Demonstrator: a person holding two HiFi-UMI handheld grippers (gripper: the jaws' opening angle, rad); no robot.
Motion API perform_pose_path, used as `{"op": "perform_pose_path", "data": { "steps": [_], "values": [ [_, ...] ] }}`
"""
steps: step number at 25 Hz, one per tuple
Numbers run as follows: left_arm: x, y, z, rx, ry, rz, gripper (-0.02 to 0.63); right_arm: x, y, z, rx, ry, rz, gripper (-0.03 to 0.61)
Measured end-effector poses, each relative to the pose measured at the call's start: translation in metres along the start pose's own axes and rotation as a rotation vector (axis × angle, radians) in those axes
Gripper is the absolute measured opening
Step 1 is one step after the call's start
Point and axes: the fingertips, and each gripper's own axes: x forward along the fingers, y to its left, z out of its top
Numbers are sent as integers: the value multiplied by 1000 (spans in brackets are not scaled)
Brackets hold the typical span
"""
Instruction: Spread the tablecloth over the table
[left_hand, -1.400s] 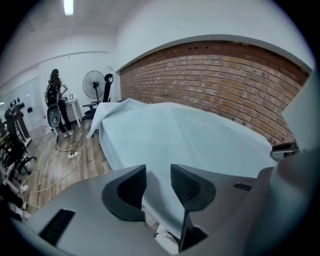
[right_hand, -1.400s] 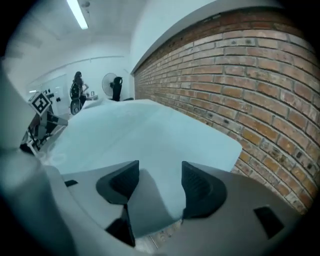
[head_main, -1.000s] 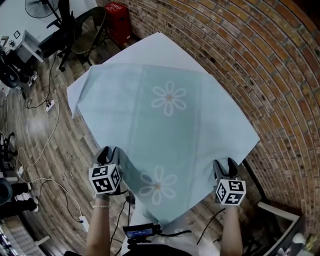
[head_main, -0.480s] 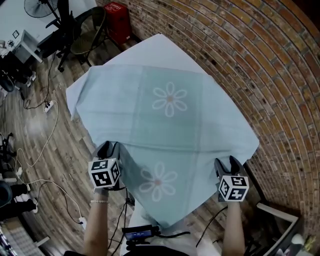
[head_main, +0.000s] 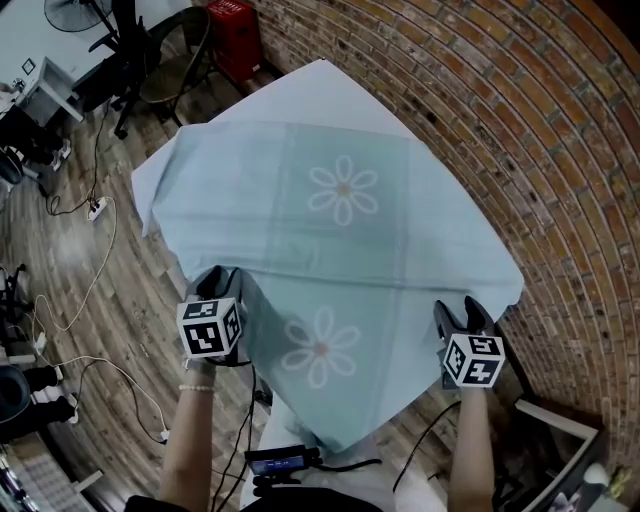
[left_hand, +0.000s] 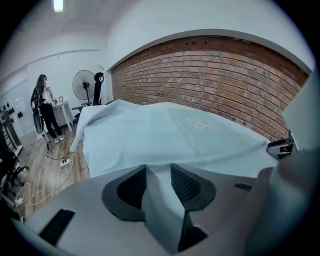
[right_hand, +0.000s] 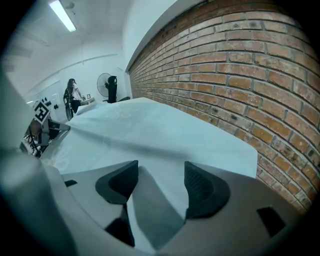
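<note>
Drapes pale blue flower-printed tablecloth (head_main: 340, 250) across the counter mid-frame, near hem drawn slightly further toward lower right. Has just been opening right tool (right_hand: 160, 182), cloth slack between its jaws. Pinches hem with left tool (left_hand: 159, 182). Looks like release starting, spreading nearly done.

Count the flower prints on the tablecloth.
2. The far flower sits mid-cloth; the near flower lies by the near edge. More may be hidden on the hanging sides.
</note>
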Motion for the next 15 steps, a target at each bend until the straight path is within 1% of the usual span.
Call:
{"op": "perform_pose_path", "data": {
  "steps": [10, 15],
  "values": [
    [15, 5, 13, 12, 41, -36, 170, 13, -2, 12, 11, 6, -7, 291],
    [25, 7, 23, 17, 41, -39, 169, 23, -2, 20, 13, 9, -2, 291]
  ]
}}
